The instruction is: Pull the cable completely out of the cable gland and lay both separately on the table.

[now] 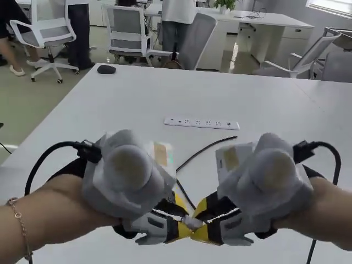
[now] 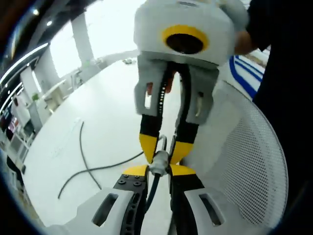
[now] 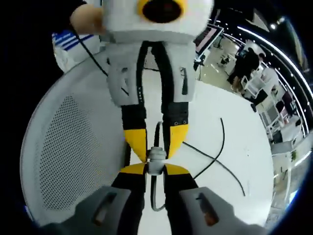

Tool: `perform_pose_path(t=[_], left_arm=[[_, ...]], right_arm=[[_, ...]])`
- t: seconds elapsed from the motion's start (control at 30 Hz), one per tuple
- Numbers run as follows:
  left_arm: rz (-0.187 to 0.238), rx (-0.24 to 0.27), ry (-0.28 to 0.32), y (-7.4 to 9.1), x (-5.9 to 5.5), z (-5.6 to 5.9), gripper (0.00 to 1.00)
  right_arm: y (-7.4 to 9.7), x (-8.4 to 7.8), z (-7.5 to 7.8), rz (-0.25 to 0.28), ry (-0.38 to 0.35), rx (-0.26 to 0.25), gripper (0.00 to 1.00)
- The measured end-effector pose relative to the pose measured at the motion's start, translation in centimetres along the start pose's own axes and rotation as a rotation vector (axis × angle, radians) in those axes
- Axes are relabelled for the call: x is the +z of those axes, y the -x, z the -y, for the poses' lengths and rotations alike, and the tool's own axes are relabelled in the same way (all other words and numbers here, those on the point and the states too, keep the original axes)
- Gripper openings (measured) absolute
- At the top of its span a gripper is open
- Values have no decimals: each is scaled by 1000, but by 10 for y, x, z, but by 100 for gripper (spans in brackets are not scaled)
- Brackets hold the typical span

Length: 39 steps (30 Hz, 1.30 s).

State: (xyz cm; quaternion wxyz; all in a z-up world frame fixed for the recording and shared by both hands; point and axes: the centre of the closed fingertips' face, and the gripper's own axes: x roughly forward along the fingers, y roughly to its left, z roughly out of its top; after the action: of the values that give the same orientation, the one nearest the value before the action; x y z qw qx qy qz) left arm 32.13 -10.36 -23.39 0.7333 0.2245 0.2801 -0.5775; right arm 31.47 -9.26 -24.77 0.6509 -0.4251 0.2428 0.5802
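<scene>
A small white cable gland hangs above the white table's near edge, pinched between both grippers, which meet tip to tip. My left gripper comes in from the left and my right gripper from the right, each shut on an end of the gland. In the left gripper view the gland sits at my own yellow tips, and the black cable runs back between the jaws. The right gripper view shows the gland with a thin loop of cable behind it. The rest of the cable lies on the table.
A white power strip lies mid-table beyond the cable. A black mouse sits at the far left edge. Office chairs and standing people are behind the table. A white mesh chair back is close below the grippers.
</scene>
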Motion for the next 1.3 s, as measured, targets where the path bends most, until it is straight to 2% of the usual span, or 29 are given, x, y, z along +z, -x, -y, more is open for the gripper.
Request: perform_pose_path(t=[0.03,0.1,0.13,0.2,0.27,0.37,0.43,0.5,0.53,0.57,0.6,0.7,0.77,0.8,0.83,0.9,0.93,0.97,1.1,1.17,1.2,1.23,1.3], left_arm=[[11,-21,70,-1,-1,-1,17],[31,-52,168,-2,-2,-2,17],[51,-83,225,-3,-3,-2,17],[73,-130,325,-5,-5,1,17],[70,-182,408,-7,-10,6,17],[65,-216,450,-11,-14,12,17],[66,-203,417,-13,-15,12,17],[68,-170,347,-9,-13,8,17],[83,-140,309,-6,-9,4,17],[98,-93,240,-2,-4,-1,17],[94,-67,206,2,-2,-3,17],[65,71,-47,14,6,-15,17],[51,136,-140,17,10,-18,17],[43,209,-249,21,16,-23,17],[48,263,-323,22,22,-27,17],[29,288,-385,20,22,-24,17],[46,303,-434,18,27,-24,17],[42,310,-457,16,27,-23,17],[15,309,-467,11,22,-21,17],[10,311,-477,10,21,-21,17],[8,309,-478,11,20,-21,17],[-5,302,-467,10,17,-21,17],[-11,314,-472,11,13,-24,17]], right_arm=[[0,-1,1,-19,55,-43,12],[-1,-1,2,-48,139,-105,12],[-1,-3,1,-64,180,-132,12],[-2,-5,-1,-78,219,-155,12],[-4,-7,-7,-85,244,-156,12],[-8,-10,-13,-91,254,-146,12],[-10,-11,-15,-87,211,-134,13],[-8,-12,-12,-56,135,-130,14],[-3,-14,-4,-46,80,-146,17],[0,-15,0,-36,48,-159,21],[3,-16,3,-24,18,-166,26],[14,-18,14,29,-91,-195,25],[16,-18,18,52,-129,-199,24],[18,-17,20,59,-134,-202,24],[18,-16,21,61,-134,-205,24],[18,-12,24,79,-142,-220,24],[19,-9,29,98,-152,-253,23],[20,-7,32,104,-156,-265,21],[15,-1,35,101,-152,-261,14],[13,-4,34,72,-120,-260,10],[13,-4,32,75,-123,-247,10],[11,-10,28,44,-139,-227,5],[10,-17,28,17,-117,-227,3]])
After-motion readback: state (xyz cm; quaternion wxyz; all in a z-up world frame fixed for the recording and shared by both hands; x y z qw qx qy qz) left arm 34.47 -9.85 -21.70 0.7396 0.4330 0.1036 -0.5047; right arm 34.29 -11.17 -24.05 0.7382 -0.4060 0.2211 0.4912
